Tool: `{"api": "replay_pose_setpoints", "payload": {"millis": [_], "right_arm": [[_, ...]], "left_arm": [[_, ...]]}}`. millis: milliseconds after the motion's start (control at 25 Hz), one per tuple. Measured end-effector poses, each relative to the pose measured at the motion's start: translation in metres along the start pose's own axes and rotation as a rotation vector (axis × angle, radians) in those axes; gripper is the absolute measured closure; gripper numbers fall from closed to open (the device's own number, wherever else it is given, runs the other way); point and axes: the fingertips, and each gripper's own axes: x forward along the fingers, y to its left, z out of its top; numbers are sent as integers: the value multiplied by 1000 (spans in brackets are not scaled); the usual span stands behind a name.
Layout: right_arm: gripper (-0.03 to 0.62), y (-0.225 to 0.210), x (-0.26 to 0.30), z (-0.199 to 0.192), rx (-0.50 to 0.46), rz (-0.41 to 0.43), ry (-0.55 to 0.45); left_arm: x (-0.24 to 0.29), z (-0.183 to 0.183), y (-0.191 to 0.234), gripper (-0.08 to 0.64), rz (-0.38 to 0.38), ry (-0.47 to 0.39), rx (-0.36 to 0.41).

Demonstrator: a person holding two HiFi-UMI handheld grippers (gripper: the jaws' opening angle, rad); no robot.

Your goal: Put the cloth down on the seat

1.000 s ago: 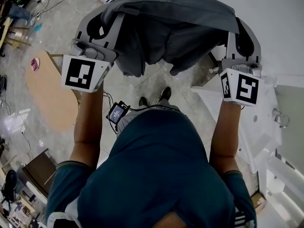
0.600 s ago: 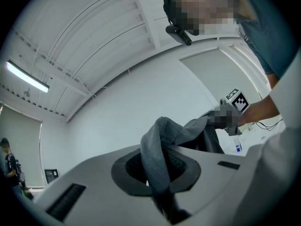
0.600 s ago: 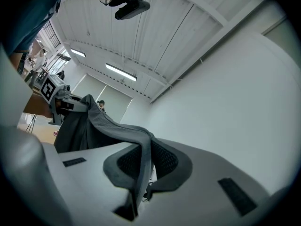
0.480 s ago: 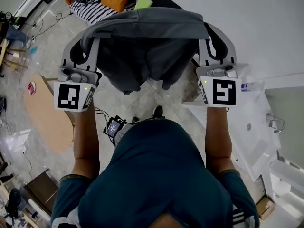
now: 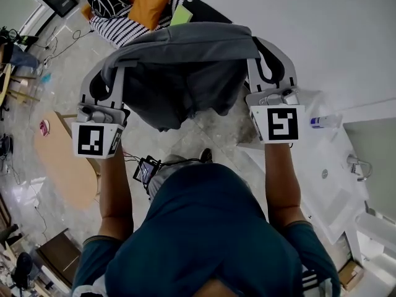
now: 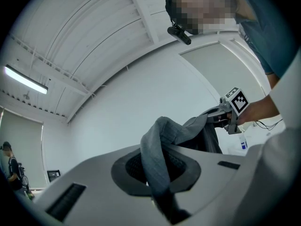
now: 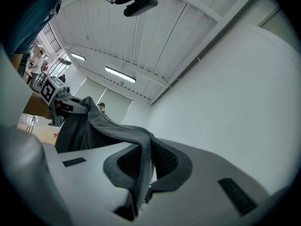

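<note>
Pale stone floor (image 5: 55,67), head view: wooden table (image 5: 59,159) to your left, white counter (image 5: 334,166) with a small bottle (image 5: 322,122) to your right.

Item one, the cloth (image 5: 185,60): grey, held in the air in front of your chest. Its top edge is stretched from one gripper to the other, so the long axis runs side to side. The rest hangs in folds below that edge, clear of the floor.

Item two, your left gripper (image 6: 157,182): jaws pressed together on a bunched corner of the cloth.

Item three, your right gripper (image 7: 141,173): jaws likewise pinching the opposite corner, with fabric running up between the pads.

Item four, the seat (image 5: 114,28): striped cover, an orange cushion (image 5: 151,2) lying on it. It sits beyond the fingertips and off to your left, well apart from the cloth.

Judgement: your left gripper is the nearer one. The cloth must travel forward and leftward, edge kept wide, before you lower it.
</note>
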Motion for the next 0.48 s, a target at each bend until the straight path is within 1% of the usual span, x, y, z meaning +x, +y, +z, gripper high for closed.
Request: {"api": "replay_pose_setpoints", "payload": {"millis": [160,280,400,480], "right_arm": [[561,-2,2,-6,11,-9,7],[561,-3,4,-9,2,-19,18],[561,-1,6,-9,-18,-25,15],[561,3,7,-9,-8,-33,26]], "left_arm": [[4,-4,0,534,-5,5,12],[5,-6,1,535,-6,-1,16],[5,-11,3,535,-17,2,10],[6,-17,6,534,-26,7,-3]]}}
